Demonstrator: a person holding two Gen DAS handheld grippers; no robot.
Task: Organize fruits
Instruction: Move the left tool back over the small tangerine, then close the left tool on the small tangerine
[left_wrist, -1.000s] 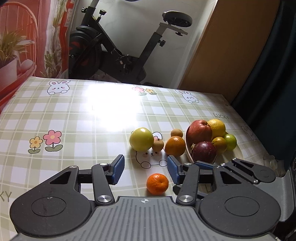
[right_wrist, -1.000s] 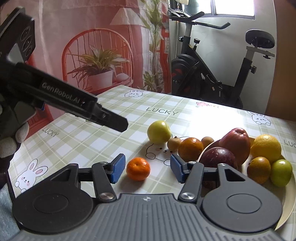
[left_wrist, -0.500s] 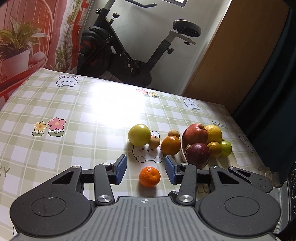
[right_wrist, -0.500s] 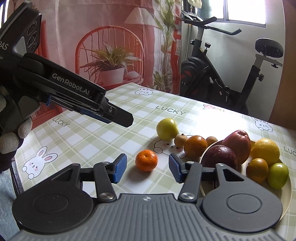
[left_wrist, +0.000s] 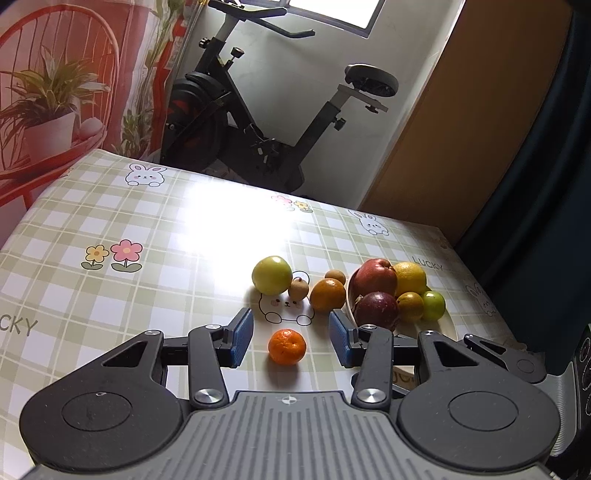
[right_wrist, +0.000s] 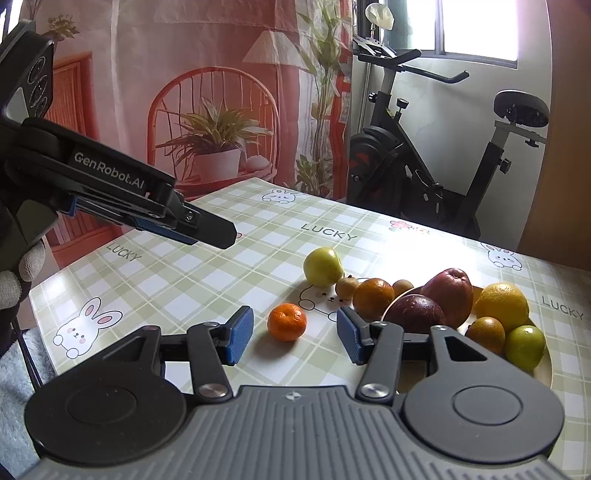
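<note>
Since the earlier frame, both grippers have been drawn back and raised from the mandarin (left_wrist: 287, 346), which lies alone on the desk (left_wrist: 155, 236) near the plate (right_wrist: 546, 373). Left gripper (left_wrist: 291, 338) and right gripper (right_wrist: 295, 335) are held wide open and empty, seemingly framing it for a grasp.

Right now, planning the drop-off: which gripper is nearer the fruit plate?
Right. The right gripper sits low at the plate's near edge; the left gripper hovers higher, farther left, past the mandarin.
</note>
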